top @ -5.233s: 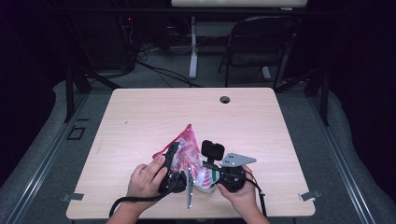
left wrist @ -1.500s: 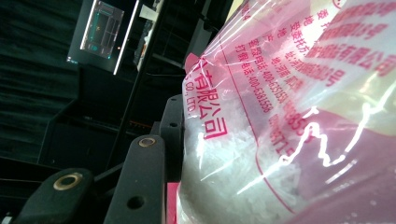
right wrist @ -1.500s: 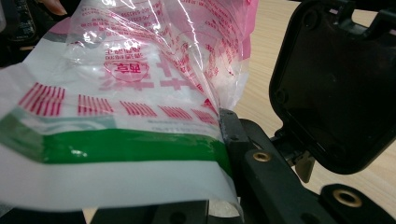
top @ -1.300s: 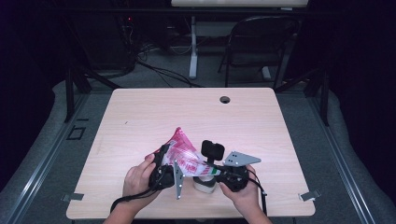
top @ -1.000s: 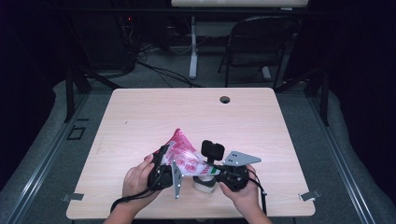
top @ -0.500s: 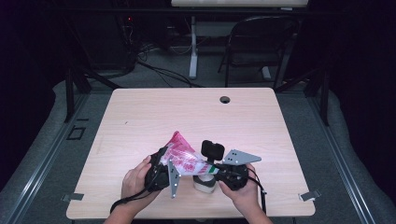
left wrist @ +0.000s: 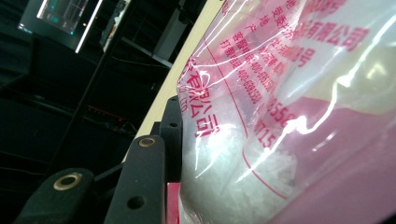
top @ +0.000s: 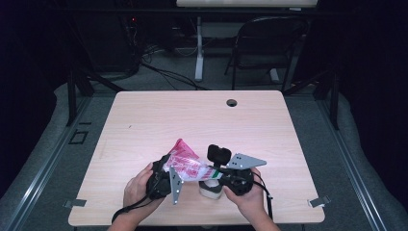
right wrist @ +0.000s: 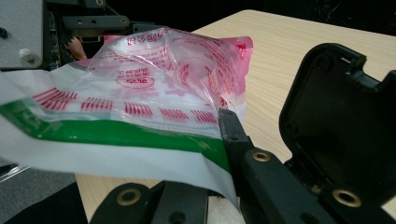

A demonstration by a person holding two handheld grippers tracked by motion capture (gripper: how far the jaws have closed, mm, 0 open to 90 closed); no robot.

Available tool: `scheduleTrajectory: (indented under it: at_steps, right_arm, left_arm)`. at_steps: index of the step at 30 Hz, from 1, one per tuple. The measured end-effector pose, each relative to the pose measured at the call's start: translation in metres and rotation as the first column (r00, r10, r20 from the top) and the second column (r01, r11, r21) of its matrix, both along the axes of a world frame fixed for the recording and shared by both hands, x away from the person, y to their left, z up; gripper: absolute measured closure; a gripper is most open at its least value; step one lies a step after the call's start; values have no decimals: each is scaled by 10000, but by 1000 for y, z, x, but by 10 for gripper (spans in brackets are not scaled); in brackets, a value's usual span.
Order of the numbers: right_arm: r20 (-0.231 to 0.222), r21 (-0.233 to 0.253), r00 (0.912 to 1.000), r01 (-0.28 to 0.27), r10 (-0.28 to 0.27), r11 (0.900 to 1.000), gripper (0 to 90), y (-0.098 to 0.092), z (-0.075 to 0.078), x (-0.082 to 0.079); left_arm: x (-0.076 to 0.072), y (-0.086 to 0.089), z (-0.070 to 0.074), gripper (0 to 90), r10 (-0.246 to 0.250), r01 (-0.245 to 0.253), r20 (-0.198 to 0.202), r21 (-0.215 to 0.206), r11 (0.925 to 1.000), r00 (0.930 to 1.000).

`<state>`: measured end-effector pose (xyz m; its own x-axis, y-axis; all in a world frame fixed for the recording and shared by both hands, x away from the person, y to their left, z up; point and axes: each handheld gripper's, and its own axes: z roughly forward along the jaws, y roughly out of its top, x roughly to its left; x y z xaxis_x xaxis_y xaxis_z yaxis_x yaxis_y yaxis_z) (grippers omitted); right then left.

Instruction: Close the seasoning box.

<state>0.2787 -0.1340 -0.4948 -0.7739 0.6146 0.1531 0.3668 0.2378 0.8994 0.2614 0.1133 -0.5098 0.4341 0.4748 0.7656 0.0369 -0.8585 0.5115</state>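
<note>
A clear plastic bag (top: 188, 164) with pink print and white grains is held low over the table's near edge between both grippers. My left gripper (top: 166, 177) is shut on its pink end. In the left gripper view, one black finger (left wrist: 148, 177) presses against the bag (left wrist: 289, 116). My right gripper (top: 222, 174) is shut on the green-striped end (right wrist: 116, 135), with a black finger (right wrist: 233, 133) lying along it. A small white container (top: 210, 189) sits under that end, its black lid (top: 219, 153) flipped up. The lid (right wrist: 336, 107) stands open just right of the bag.
The light wooden table (top: 192, 120) has a cable hole (top: 232, 102) near its far edge. A dark folding chair (top: 262, 45) and a desk leg (top: 198, 53) stand beyond it. The left gripper's grey plate (right wrist: 21, 32) shows behind the bag.
The bag's pink top has swung left and lower, and the left hand has shifted a little left with it. The right gripper and the container have stayed put.
</note>
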Motion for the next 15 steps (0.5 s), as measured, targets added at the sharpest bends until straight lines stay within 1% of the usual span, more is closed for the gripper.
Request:
scheduleTrajectory:
  at_steps: [1,5,6,9,10,13,14,15]
  right_arm:
    - [4,-9,10000,-32,32,10000,900,1,0,0]
    - [-29,21,9999,-115,115,9999,900,3,0,1]
    - [-23,90,10000,-74,74,9999,900,4,0,1]
    - [-33,39,9998,-170,170,9998,900,6,1,2]
    - [-32,27,9998,-173,173,9998,900,6,0,2]
    - [-40,-23,9998,-204,204,9998,900,7,0,3]
    - [-28,-30,9998,-208,208,9998,900,7,0,4]
    - [-15,-27,9998,-206,206,9998,900,7,0,4]
  left_arm:
    - [0,0,-1,664,11,-11,-55,-112,9999,10000]
    - [0,4,-2,664,63,-67,-174,-228,9997,9998]
    - [0,5,-3,664,61,-67,-234,-267,9996,9997]
    - [1,7,-4,664,83,-101,-410,-447,9989,9991]
    - [0,7,-5,664,103,-131,-523,-530,9985,9986]
    - [0,8,-7,664,87,-115,-575,-494,9987,9983]
    - [0,8,-8,664,78,-118,-673,-595,9982,9977]
    - [1,8,-9,664,65,-107,-677,-614,9981,9977]
